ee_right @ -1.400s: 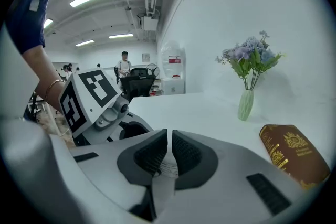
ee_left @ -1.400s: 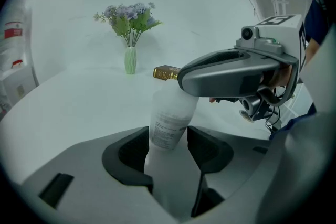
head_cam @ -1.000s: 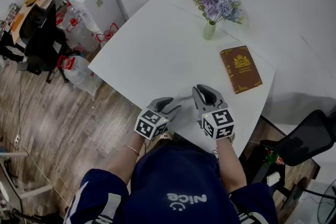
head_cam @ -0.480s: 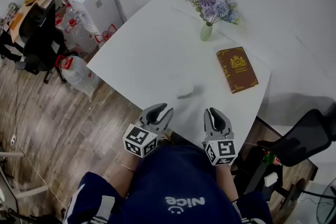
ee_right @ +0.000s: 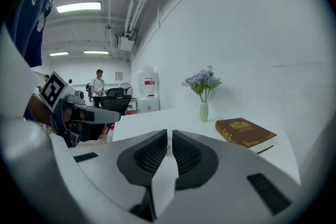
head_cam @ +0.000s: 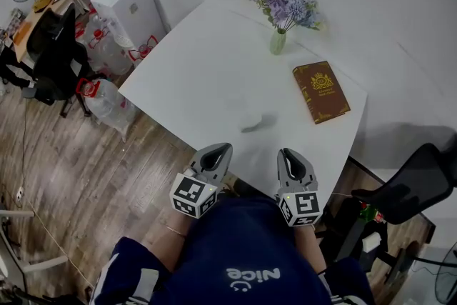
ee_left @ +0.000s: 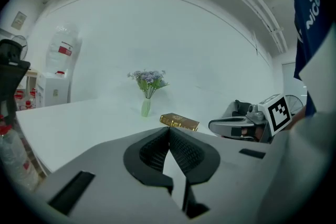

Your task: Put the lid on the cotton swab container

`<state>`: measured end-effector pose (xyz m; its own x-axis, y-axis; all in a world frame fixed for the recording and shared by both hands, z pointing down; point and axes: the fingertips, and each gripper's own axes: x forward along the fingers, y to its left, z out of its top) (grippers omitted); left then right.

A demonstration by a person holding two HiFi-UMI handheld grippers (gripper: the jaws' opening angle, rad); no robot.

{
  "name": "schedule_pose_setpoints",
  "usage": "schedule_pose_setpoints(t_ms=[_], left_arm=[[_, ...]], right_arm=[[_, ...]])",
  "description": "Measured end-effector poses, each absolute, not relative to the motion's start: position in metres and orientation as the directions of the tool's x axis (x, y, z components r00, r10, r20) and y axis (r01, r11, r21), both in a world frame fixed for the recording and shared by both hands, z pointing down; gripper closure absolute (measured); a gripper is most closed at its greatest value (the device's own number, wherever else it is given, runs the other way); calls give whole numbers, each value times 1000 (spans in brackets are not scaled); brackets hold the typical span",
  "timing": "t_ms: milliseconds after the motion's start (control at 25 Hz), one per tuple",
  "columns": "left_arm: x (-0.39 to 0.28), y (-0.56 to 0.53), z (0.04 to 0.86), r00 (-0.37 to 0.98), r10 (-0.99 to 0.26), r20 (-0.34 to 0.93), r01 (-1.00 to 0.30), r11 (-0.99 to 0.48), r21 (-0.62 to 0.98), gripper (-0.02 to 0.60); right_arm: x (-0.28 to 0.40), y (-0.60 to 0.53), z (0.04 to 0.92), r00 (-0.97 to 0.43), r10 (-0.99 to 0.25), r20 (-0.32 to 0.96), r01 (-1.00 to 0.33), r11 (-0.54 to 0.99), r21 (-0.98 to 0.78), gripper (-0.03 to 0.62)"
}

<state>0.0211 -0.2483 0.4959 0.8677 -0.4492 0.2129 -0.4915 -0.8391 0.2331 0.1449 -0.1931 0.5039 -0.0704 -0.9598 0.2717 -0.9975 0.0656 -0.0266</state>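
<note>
L tongs (head_cam: 223, 148) closed, empty | swab container (head_cam: 248, 119) faint, axis unclear

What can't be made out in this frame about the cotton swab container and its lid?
- Cotton swab container, head view: only a faint pale smear with a shadow on the white table. It is too small and washed out to tell whether the lid is on, or where a separate lid lies.
- Left gripper view and right gripper view: each gripper's own jaws block the near table, so the container does not show clearly.
- Book: cover print too small to read.
</note>
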Motion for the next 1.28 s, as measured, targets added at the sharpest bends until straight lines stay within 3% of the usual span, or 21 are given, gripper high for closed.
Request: schedule_pose_setpoints(t_ms=[320, 1280], left_arm=[[19, -247, 482, 860, -478, 177, -508, -835, 212, 563], [17, -240, 488, 879, -418, 229, -458, -873, 165, 563]], right_arm=[[137, -195, 503, -73, -963, 261, -997, 64, -41, 537], [115, -199, 509, -118, -951, 286, -992, 125, 6, 539]])
